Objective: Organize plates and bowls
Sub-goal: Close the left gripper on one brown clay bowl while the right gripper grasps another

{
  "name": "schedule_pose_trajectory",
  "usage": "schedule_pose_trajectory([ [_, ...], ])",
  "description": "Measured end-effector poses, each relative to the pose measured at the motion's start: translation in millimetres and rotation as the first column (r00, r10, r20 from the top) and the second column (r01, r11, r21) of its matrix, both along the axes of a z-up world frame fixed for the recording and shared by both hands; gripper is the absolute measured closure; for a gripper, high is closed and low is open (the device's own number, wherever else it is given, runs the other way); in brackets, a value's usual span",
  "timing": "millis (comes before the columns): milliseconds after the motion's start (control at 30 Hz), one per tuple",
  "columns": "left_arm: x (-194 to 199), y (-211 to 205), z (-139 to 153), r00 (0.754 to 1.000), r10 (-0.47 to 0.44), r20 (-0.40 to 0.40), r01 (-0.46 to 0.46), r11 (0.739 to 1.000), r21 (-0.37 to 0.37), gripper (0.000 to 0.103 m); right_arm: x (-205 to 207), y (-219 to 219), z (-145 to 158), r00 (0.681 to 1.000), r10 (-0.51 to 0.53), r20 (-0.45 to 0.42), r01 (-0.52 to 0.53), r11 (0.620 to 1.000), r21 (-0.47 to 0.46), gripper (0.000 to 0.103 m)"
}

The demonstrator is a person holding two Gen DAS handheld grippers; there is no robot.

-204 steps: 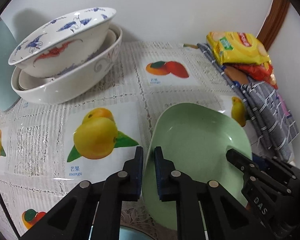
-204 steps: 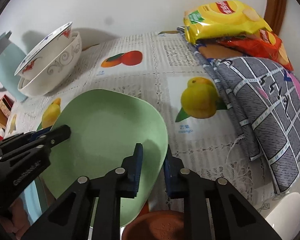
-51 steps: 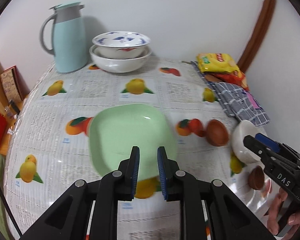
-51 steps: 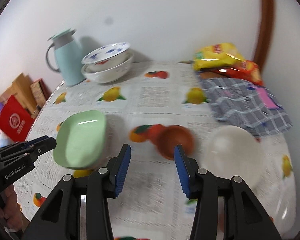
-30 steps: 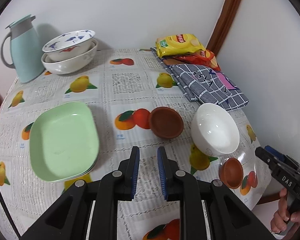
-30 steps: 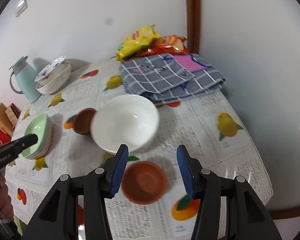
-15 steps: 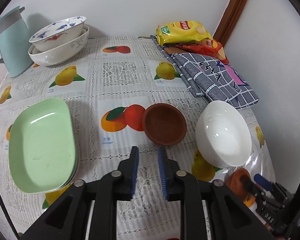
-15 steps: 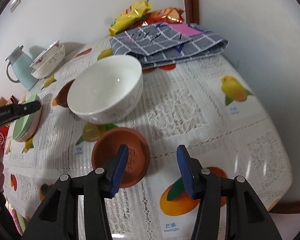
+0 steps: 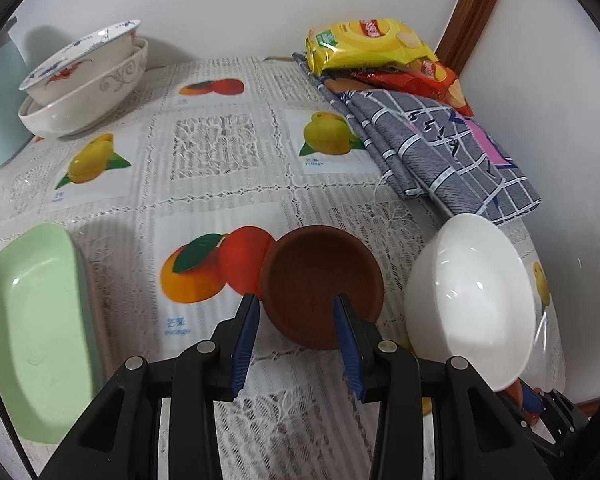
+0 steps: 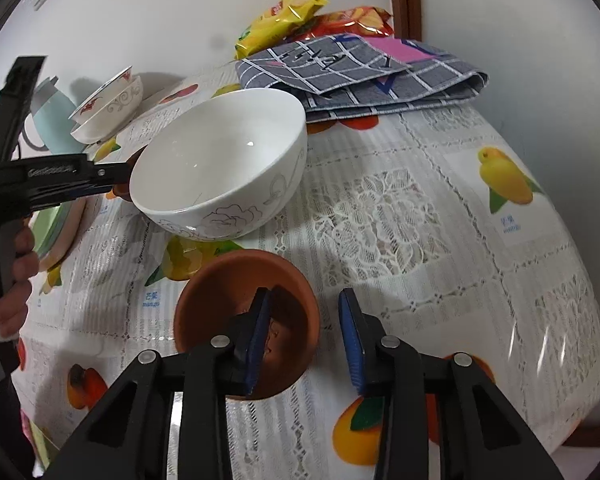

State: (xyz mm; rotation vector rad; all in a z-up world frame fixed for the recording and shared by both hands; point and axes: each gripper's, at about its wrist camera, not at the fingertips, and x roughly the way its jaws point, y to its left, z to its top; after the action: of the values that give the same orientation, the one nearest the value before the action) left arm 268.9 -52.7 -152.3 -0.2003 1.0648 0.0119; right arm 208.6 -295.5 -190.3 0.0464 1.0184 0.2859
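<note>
Right wrist, tongs closing astride brown bowl rim

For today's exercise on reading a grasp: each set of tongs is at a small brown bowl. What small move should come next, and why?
Probably finish closing the right tongs on the near brown bowl: their jaws are closing with one inside its rim and one outside, not yet pressing. The left tongs, opening, bracket the other brown bowl, beside the white bowl.

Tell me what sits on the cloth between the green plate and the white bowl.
In the left wrist view, a brown bowl sits between the green plate and white bowl, beside a printed orange picture.
</note>
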Motion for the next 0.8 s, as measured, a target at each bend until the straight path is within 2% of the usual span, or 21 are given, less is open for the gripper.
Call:
schedule_pose_trajectory([
  [133, 10, 0, -9, 1.0, 0.011, -0.012, -0.011, 1.0, 0.006, 0.066, 2, -1, -1, 1.0, 0.016, 0.014, -0.016, 1.0, 0.007, 0.079],
  [233, 16, 5, -15, 1.0, 0.02, -0.024, -0.021, 0.999, -0.04, 0.067, 3, -2, -2, 0.999, 0.028, 0.017, -0.028, 0.999, 0.03, 0.085],
  [400, 19, 4, -17, 1.0, 0.02, -0.012, -0.02, 0.999, -0.03, 0.067, 4, -4, -2, 1.0, 0.018, 0.02, -0.019, 0.998, 0.051, 0.086],
  [667, 19, 8, -17, 0.999, 0.053, -0.003, -0.053, 0.998, -0.014, 0.085, 1, -4, 0, 1.0, -0.001, 0.028, 0.0, 0.999, 0.053, 0.091],
  [800, 16, 11, -16, 0.998, 0.07, -0.008, -0.07, 0.997, -0.034, 0.09, 0, -6, 0, 1.0, -0.009, 0.025, 0.008, 0.998, 0.065, 0.093],
])
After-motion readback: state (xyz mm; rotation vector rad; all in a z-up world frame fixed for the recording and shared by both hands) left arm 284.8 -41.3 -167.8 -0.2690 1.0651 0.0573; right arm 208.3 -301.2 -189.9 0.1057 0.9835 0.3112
